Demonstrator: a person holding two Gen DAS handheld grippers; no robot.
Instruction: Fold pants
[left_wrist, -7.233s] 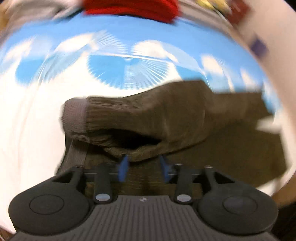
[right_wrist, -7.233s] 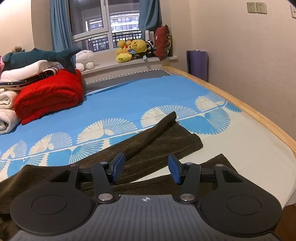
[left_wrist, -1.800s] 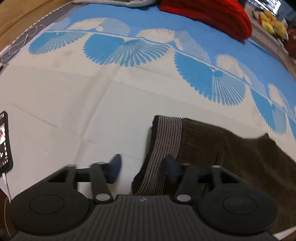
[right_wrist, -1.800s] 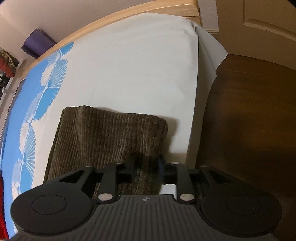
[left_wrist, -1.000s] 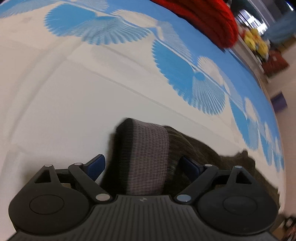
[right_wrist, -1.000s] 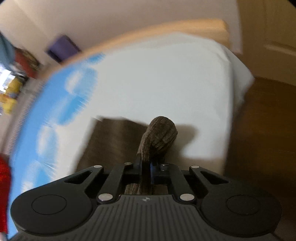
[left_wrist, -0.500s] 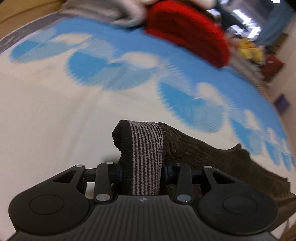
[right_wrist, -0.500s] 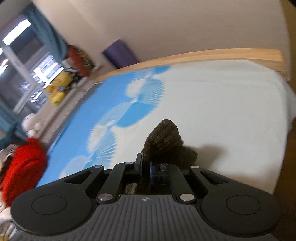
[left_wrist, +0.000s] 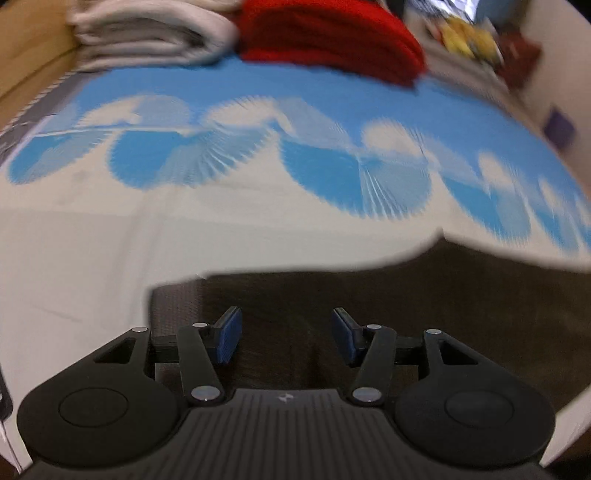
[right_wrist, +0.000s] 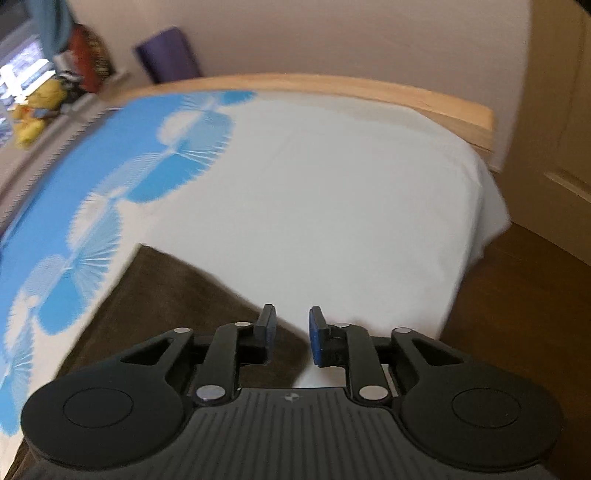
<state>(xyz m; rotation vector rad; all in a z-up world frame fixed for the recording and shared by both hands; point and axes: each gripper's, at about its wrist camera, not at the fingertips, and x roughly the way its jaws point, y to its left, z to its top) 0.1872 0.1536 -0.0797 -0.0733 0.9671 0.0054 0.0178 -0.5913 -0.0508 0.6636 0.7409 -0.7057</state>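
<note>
Left gripper (left_wrist: 284, 338): jaws apart and just been opening; nothing pinched between the blue pads (left_wrist: 228, 334), only brown cloth lying underneath.
Right gripper (right_wrist: 291, 336): jaws apart by a narrow gap, just been opening; nothing between them. Its left pad hangs over the brown cloth, its right pad over white sheet.
Pants (left_wrist: 369, 314): dark brown corduroy, lying flat on the bed right under both grippers. In the left view they fill the lower middle and run off toward 3 o'clock; the grey ribbed waistband (left_wrist: 173, 306) sits at 9 o'clock of the left pad. In the right view the pants (right_wrist: 166, 306) spread toward 9 o'clock, with a straight folded edge running down toward the jaws.
Bed sheet (left_wrist: 92, 258): white near the pants, blue fan pattern further out at 12 o'clock, blurred.
Red blanket (left_wrist: 332, 33): folded, far at 12 o'clock in the left view.
White bedding (left_wrist: 147, 33): stacked just beside the red blanket, at 11 o'clock.
Bed frame (right_wrist: 369, 88): wooden edge at 12 o'clock in the right view.
Floor (right_wrist: 517, 314): dark wood at 3 o'clock.
Soft toys (right_wrist: 33, 107): yellow, blurred, at 10 o'clock.
</note>
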